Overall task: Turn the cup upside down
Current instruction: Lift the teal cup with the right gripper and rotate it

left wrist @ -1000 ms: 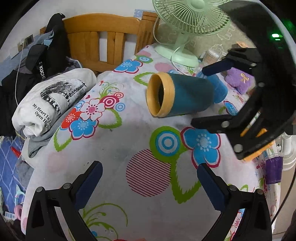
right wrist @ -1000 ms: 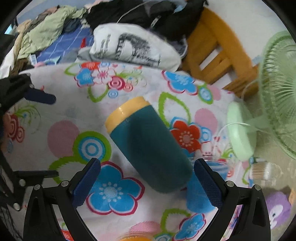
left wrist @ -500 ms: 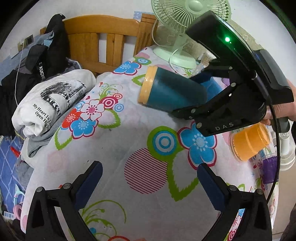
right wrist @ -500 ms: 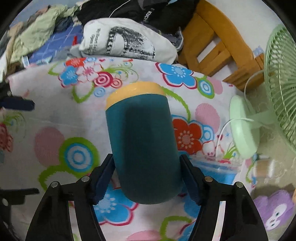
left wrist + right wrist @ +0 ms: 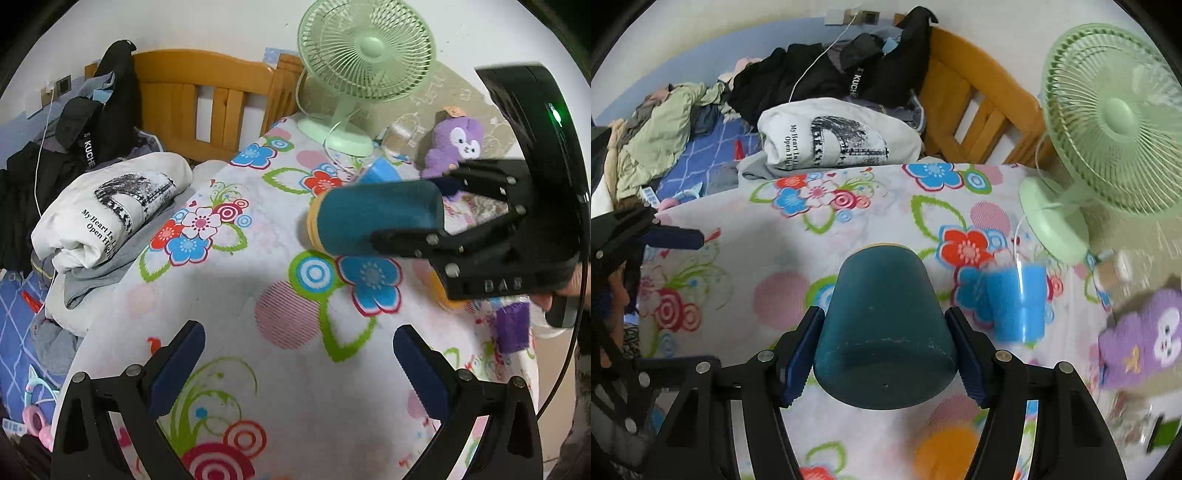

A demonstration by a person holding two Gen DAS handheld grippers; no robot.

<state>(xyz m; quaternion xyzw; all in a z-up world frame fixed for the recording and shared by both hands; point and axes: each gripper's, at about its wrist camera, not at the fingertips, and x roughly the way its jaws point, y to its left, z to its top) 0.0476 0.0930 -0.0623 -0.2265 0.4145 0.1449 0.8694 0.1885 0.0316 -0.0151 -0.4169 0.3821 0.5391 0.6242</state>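
The teal cup [image 5: 886, 328] with a yellow rim is held in my right gripper [image 5: 884, 354], which is shut on its body near the base. The cup is lifted off the flowered tablecloth [image 5: 768, 266] with its base toward the camera and its rim pointing away. In the left wrist view the cup [image 5: 373, 218] lies roughly sideways in the air, rim to the left, clamped by the right gripper [image 5: 424, 210]. My left gripper [image 5: 295, 362] is open and empty, low over the near part of the table.
A green table fan [image 5: 1108, 122] stands at the back right. A blue plastic cup [image 5: 1015, 302], a purple plush toy [image 5: 1145, 332] and an orange cup [image 5: 942, 454] sit near it. Folded clothes [image 5: 110, 206] and a wooden bed frame [image 5: 207, 99] lie past the table's left edge.
My right gripper closed on the teal cup, lifted it off the table and turned it, so the rim now points away from the right wrist camera. My left gripper stayed put.
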